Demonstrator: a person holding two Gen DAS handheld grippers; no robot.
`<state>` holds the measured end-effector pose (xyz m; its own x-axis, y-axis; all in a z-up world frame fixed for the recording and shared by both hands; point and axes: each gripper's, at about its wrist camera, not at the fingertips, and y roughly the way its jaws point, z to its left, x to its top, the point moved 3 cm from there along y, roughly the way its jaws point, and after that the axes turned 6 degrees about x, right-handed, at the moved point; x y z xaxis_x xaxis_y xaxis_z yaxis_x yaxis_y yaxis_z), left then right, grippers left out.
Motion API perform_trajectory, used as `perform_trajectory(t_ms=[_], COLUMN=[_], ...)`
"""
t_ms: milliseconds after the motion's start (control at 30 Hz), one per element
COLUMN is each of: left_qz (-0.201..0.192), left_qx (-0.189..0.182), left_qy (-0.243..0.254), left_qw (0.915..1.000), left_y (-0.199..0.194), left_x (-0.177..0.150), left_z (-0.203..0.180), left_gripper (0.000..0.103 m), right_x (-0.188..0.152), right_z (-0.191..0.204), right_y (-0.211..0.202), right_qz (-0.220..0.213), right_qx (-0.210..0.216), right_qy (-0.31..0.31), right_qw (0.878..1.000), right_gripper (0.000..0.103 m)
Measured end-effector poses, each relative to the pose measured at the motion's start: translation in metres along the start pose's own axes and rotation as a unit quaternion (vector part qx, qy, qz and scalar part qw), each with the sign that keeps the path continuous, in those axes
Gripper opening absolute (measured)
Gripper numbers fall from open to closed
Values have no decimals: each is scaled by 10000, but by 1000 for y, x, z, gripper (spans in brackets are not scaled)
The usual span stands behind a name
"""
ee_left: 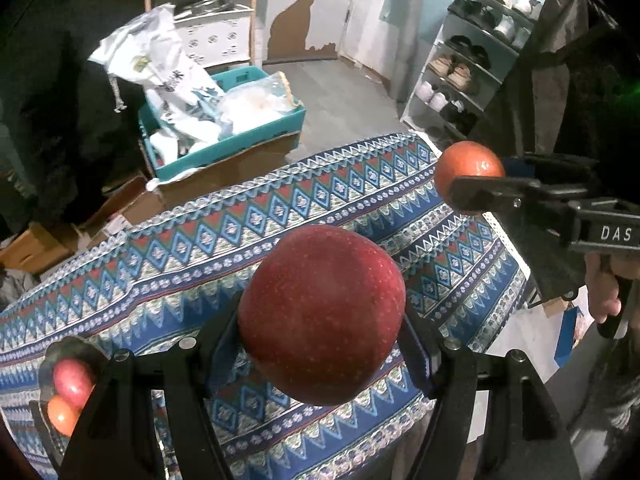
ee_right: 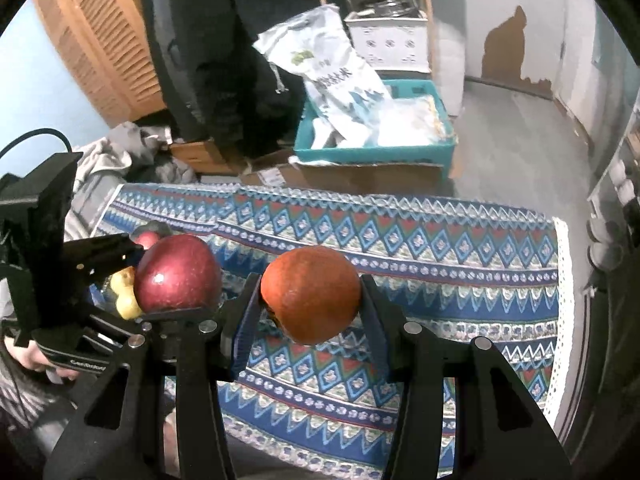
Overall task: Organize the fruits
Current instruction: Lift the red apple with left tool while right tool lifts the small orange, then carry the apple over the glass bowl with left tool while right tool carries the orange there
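Right now the left gripper [ee_left: 322, 316] is clenching a big red apple [ee_left: 322, 314] between its two fingers, and the fruit is sitting squarely in the middle of that tool's own view, lifted above the patterned tablecloth [ee_left: 200, 240] spread out below and ahead of it. Off to the upper right of this tool, the right gripper [ee_left: 468, 192] is reaching in from the side, squeezing an orange fruit [ee_left: 468, 168] whose round top is showing above the near finger. Down at the lower left of the left tool, a dish [ee_left: 60, 350] is holding a small red apple [ee_left: 72, 380] and a small orange fruit [ee_left: 62, 414], pressed against each other. Seen from the right wrist, the right gripper [ee_right: 312, 300] is pinching the same orange fruit [ee_right: 312, 294] between its blue-padded fingers [ee_right: 246, 320], straight ahead of the camera and raised off the tablecloth [ee_right: 440, 272]. Just to its left, the left gripper [ee_right: 160, 276] is holding the red apple [ee_right: 178, 274], near the orange one but apart from it. Behind that apple, some yellowish fruit [ee_right: 124, 292] is peeking out. Farther ahead of both tools, beyond the cloth's far edge, a teal crate [ee_right: 376, 152] stuffed with white bags [ee_right: 340, 80] is resting on cardboard [ee_right: 360, 176].
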<state>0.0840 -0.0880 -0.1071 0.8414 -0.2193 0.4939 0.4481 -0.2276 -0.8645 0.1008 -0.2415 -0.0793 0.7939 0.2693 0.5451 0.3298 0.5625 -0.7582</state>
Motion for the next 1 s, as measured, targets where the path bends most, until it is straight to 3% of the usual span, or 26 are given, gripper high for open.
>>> perform_trajectory(t_ms=[533, 1000], left_qz=[-196, -217], left_qx=[-18, 170], left_qy=[-406, -784], left_qw=[9990, 9965], left_y=[-38, -52], left_x=[-22, -48], left_z=[36, 80], left_gripper=[72, 72], right_x=[17, 24], right_z=[63, 105], right_y=[12, 53], right_qz=[29, 358], right_qx=[269, 502], right_qy=[-490, -785], right_qw=[9984, 9950], right_gripper=[47, 47])
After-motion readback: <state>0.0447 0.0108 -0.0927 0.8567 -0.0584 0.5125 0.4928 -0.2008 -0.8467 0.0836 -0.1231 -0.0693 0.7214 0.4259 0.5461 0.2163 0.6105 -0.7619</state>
